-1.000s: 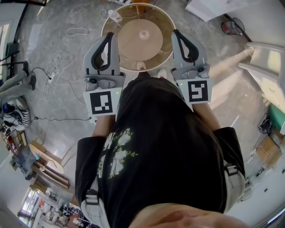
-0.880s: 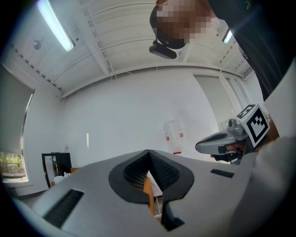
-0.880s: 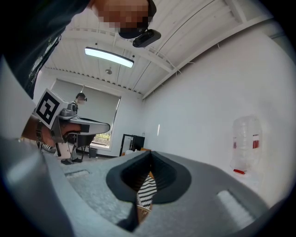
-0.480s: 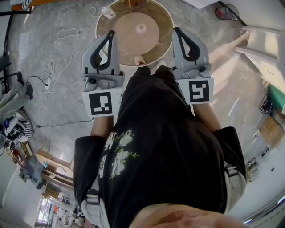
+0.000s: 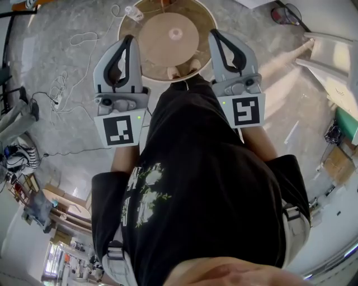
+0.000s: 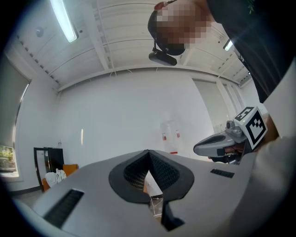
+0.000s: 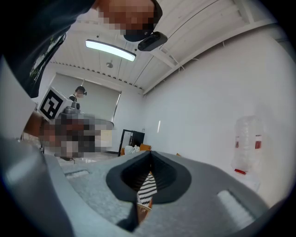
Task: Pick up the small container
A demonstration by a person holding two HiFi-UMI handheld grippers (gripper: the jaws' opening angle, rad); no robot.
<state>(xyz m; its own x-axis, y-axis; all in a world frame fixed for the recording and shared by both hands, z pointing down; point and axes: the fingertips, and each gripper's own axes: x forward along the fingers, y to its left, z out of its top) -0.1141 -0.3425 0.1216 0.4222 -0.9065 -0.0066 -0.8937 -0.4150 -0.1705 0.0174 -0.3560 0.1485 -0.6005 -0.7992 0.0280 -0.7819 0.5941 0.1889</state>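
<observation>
In the head view a round wooden table [image 5: 151, 44] with a glass rim stands below me. A small pale round container [image 5: 175, 33] sits at its centre, and another small pale object [image 5: 172, 71] lies near its front edge. My left gripper [image 5: 127, 40] is held over the table's left rim and my right gripper [image 5: 213, 34] over its right rim, both well above the table and pointing away from me. In the left gripper view the left gripper [image 6: 148, 153] has its jaws together with nothing between them. The right gripper [image 7: 150, 155] looks the same in its own view. Both views face the room's walls.
White and black cables [image 5: 61, 84] lie on the grey floor at the left. A clear plastic object [image 5: 132, 11] rests by the table's far left edge. White furniture [image 5: 330, 50] and a dark bin [image 5: 282, 14] stand at the right. Cluttered shelving [image 5: 33, 201] stands at the lower left.
The table has slid toward the top of the head view. Both grippers have moved up in the picture, the left one also leftward. Both stay shut.
</observation>
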